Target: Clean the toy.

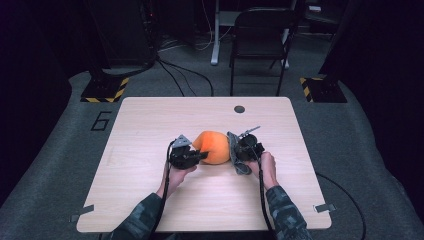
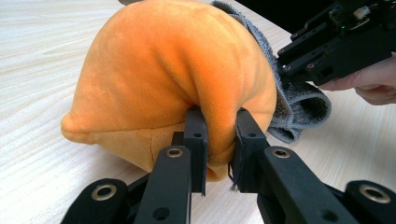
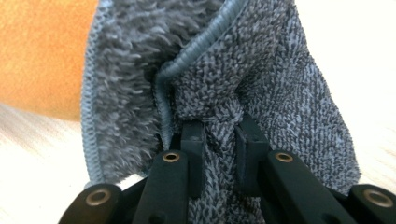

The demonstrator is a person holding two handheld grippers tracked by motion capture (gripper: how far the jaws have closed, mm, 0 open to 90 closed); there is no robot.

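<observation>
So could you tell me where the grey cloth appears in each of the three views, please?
High view: grey cloth right of centre, against the orange plush.
Left gripper view: cloth at right, behind the plush.
Right gripper view: cloth centre, pinched.
Shared landmark: the plush.

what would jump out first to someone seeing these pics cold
The orange plush toy in the middle of the wooden table, its fabric pinched by the left gripper. Against its right side, the right gripper is clamped on a bunched grey towel.
</observation>
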